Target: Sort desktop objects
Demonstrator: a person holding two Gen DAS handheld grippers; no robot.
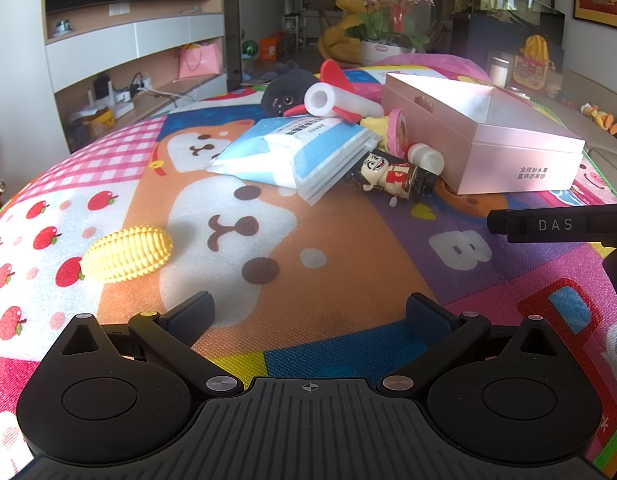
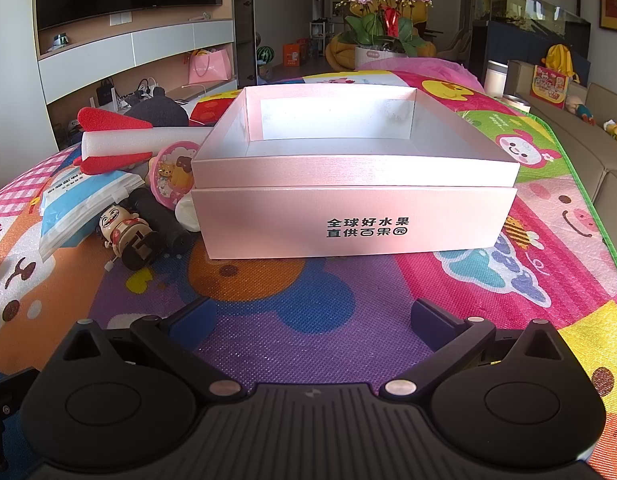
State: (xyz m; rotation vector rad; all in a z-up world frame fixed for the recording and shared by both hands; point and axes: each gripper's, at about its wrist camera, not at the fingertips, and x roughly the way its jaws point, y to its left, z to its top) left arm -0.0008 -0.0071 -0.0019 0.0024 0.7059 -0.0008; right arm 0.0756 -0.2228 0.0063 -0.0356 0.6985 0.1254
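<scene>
mat [image 1: 328,248] | on it: corn [image 1: 126,254], box [image 2: 356,220], figurine [image 2: 126,236]

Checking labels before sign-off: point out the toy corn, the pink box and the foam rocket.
toy corn [image 1: 126,255], left wrist view, middle of the cob.
pink box [image 2: 354,222], right wrist view, front wall.
foam rocket [image 1: 340,106], left wrist view, white tube body.

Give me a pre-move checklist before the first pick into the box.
1. Left gripper open, nothing between the fingers: ok.
2. Right gripper open, nothing between the fingers: ok.
3. Box open, no lid on it, visible inside bare: ok.
4. Corn lies alone on the mat, clear of the pile: ok.
5. Wipes pack, rocket and doll lie free of each other: not ok, heaped beside the box.
6. Front floor of the box clear: cannot tell, hidden by its wall.
</scene>
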